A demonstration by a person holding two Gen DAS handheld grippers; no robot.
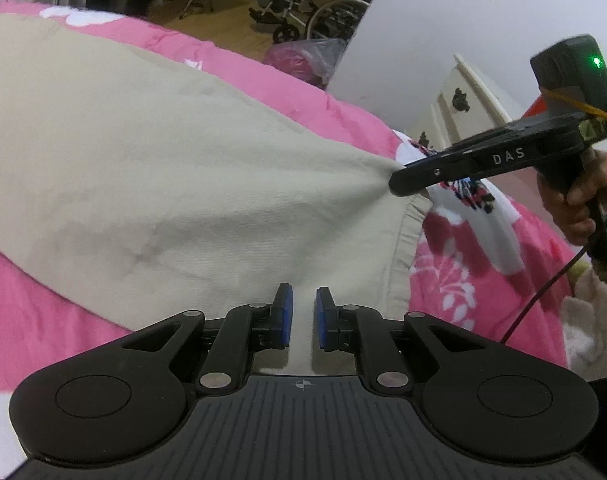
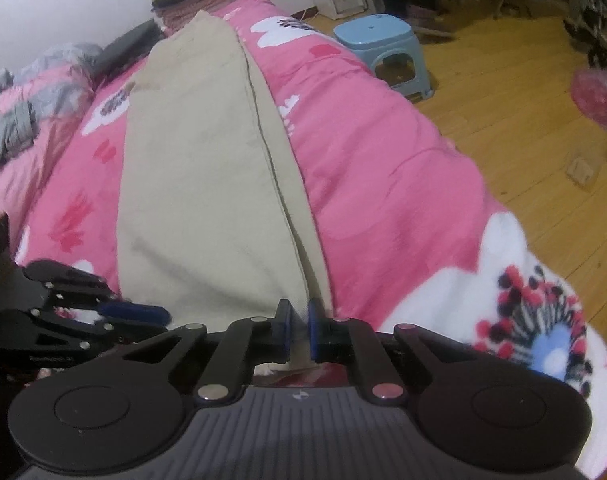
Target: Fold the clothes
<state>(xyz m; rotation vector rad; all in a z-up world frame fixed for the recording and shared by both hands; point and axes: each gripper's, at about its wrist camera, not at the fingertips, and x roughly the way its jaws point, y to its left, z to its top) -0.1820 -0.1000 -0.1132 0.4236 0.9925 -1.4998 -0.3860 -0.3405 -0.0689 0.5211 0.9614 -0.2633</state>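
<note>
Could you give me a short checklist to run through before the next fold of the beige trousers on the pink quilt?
1. Left hand-held gripper shut on the beige trousers: ok, cloth runs between its blue pads.
2. Right hand-held gripper shut on the trousers' edge: ok, fabric is pinched and pulled taut toward it.
3. Both grips at the same end of the garment: ok, the two grippers sit side by side.
4. Legs laid one on the other: ok, though the lower edge peeks out on one side.
5. Far end flat on the pink quilt: cannot tell.
6. Fold path free of the grey clothes: ok, they lie off to the side.
</note>
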